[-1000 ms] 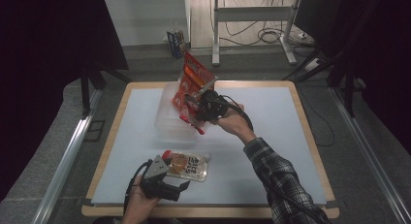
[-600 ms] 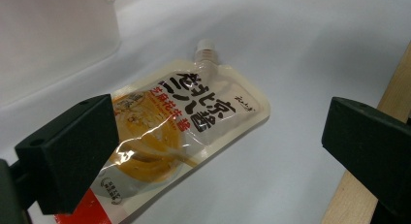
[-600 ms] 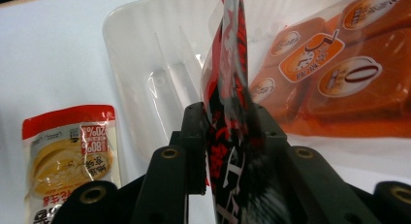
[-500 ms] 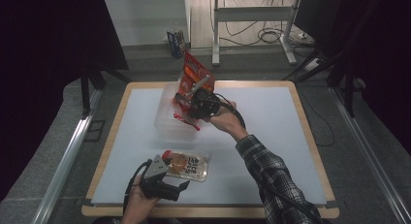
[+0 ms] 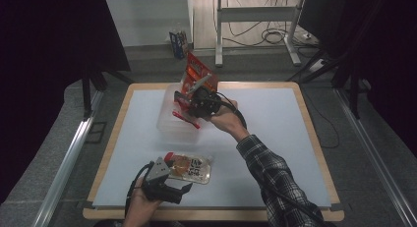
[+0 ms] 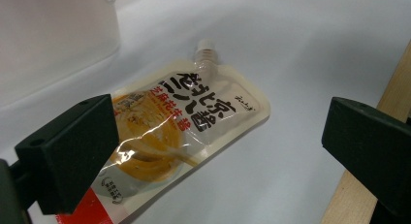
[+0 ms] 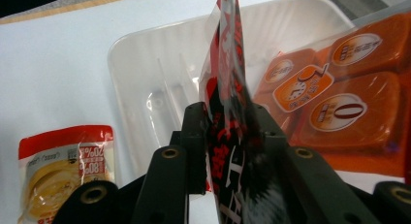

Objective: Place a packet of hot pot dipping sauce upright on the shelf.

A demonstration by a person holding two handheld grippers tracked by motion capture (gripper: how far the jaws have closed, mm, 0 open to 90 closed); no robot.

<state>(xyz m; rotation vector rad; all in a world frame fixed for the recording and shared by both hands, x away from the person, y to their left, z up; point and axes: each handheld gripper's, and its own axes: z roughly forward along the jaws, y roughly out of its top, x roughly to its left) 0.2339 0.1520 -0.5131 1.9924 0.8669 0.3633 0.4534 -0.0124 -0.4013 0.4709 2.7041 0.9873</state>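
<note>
My right gripper [image 5: 193, 103] hangs over a clear plastic tub [image 5: 169, 120] at the table's far middle. It is shut on a red and black packet [image 5: 194, 70] that stands upright. In the right gripper view, the packet's thin edge [image 7: 231, 88] is pinched between the jaws of the gripper [image 7: 228, 120] above the tub [image 7: 155, 83]. An orange wrapped face with several blocks [image 7: 339, 112] shows on the right; I cannot tell if it belongs to the same packet. My left gripper [image 5: 179, 182] rests near the front edge, open. A spouted sauce pouch [image 6: 184, 122] lies flat between its spread jaws, untouched.
The white table top [image 5: 275, 138] has a wooden rim [image 6: 387, 88] close to the left gripper's right jaw. The sauce pouch [image 7: 68, 170] lies on the white top left of the tub. A desk frame and cables [image 5: 255, 35] stand on the floor beyond the table.
My right hand has drifted a little to the left with the packet, further over the tub. The left gripper and the pouch have not moved.
</note>
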